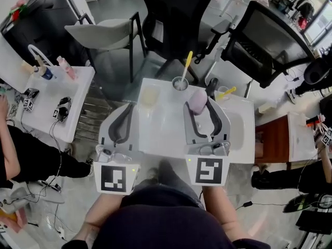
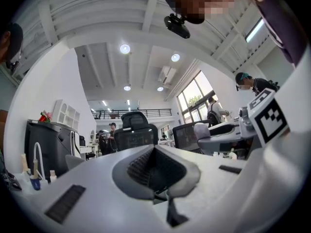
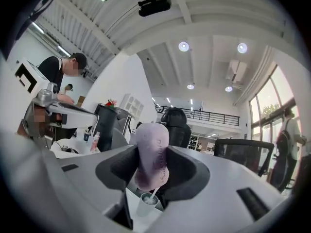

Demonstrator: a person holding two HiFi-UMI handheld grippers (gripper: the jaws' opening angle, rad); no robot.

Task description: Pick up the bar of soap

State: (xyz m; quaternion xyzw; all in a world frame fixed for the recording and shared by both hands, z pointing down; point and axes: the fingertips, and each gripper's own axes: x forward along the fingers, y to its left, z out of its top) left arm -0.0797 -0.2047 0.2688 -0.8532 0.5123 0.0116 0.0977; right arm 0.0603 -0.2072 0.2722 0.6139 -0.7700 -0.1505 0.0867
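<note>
The bar of soap (image 1: 197,100) is a rounded lilac bar, held up above the white table (image 1: 161,134). My right gripper (image 1: 200,105) is shut on it, and the bar stands on end between the dark pads. In the right gripper view the soap (image 3: 152,152) fills the gap in my right gripper (image 3: 153,168), its top rising above the jaws. My left gripper (image 1: 123,119) hovers over the table's left part. In the left gripper view its pads meet, so my left gripper (image 2: 154,171) is shut with nothing in it.
A cup with a yellow toothbrush (image 1: 180,82) stands at the table's far edge, with a pale yellow dish (image 1: 149,95) to its left. A second cup (image 1: 224,93) sits near a white basin (image 1: 239,124). Black office chairs (image 1: 174,14) stand beyond. A side table (image 1: 49,100) with bottles is at left.
</note>
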